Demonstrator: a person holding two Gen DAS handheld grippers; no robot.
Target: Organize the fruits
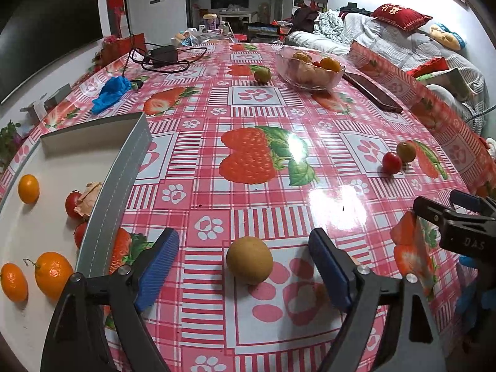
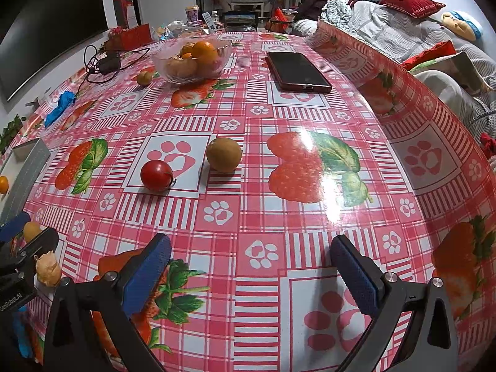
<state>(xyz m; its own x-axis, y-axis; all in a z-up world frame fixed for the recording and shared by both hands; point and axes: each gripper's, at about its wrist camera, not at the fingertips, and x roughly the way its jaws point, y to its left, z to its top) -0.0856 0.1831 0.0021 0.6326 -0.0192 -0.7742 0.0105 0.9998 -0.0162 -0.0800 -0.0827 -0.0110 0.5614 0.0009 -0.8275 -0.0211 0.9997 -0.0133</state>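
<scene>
My left gripper point(image 1: 245, 266) is open, its blue pads on either side of a tan round fruit point(image 1: 249, 259) on the tablecloth, not touching it. A white tray point(image 1: 55, 167) at the left holds oranges point(image 1: 52, 274), a small orange point(image 1: 28, 188) and red tomatoes point(image 1: 73, 204). My right gripper point(image 2: 251, 269) is open and empty, low over the table. Ahead of it lie a red tomato point(image 2: 156, 175) and a brown-green fruit point(image 2: 223, 154); both also show at the right of the left wrist view point(image 1: 392, 162). A glass bowl point(image 2: 192, 59) of oranges stands far back.
A dark phone point(image 2: 297, 71) lies right of the bowl. Another small green fruit point(image 1: 263, 75) sits by the bowl. A blue glove point(image 1: 111, 93) and a black charger with cable point(image 1: 164, 55) are at the far left. The tablecloth folds up along the right edge point(image 2: 403, 93).
</scene>
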